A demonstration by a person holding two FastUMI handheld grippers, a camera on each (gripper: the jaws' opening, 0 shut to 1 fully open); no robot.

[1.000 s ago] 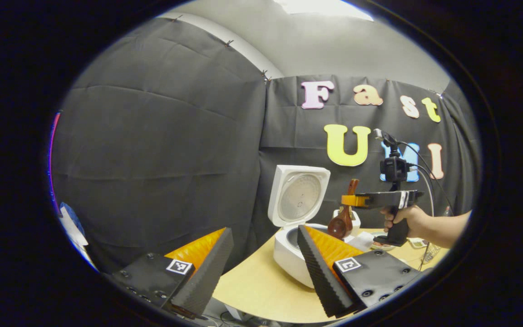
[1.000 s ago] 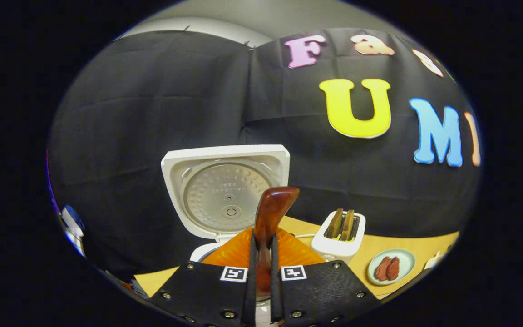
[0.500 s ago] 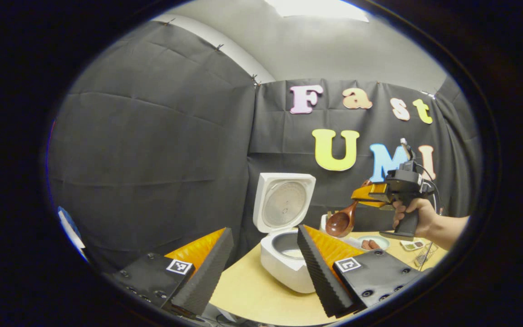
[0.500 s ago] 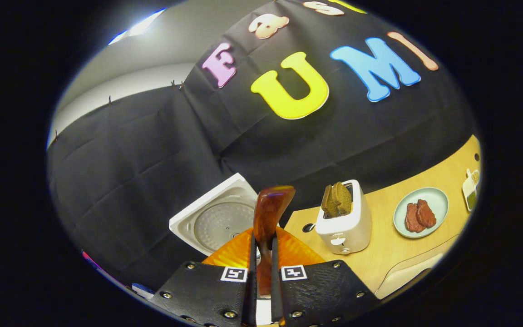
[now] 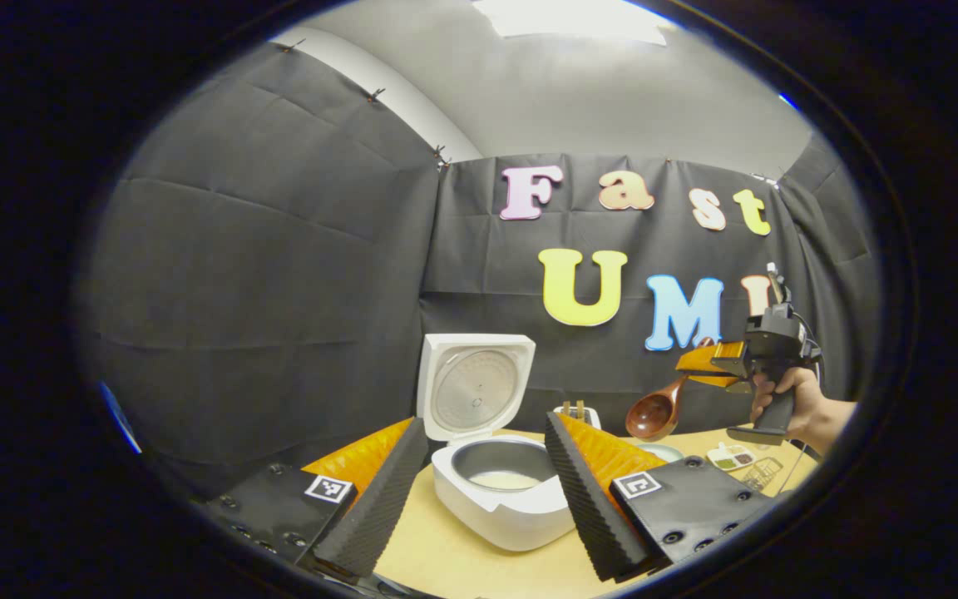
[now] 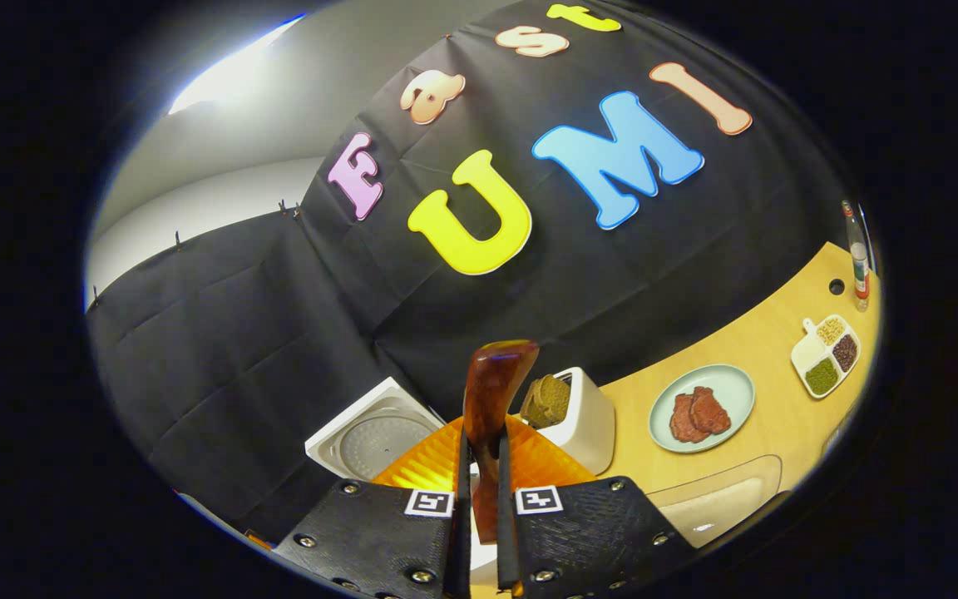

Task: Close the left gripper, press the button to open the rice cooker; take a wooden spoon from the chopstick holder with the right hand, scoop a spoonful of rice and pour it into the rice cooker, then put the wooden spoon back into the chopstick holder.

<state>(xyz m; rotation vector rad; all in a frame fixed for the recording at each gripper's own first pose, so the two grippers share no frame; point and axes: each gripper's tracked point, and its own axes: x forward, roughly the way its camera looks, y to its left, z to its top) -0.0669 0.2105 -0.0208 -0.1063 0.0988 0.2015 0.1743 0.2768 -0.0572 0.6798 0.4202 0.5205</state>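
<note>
We clench the right tool (image 6: 479,491) on the glossy wooden spoon (image 6: 491,416), handle up, carrying it right of the cooker (image 5: 502,491), likely toward the holder. The cooker's smooth white lid stands open over its metal bowl. Our left tool (image 5: 479,491) hangs released before the cooker.

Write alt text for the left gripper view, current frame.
An open white rice cooker sits on a wooden table, lid up, framed between the spread fingers of the left tool. To the right, a hand holds the right tool, gripping a wooden spoon above the table.
</note>
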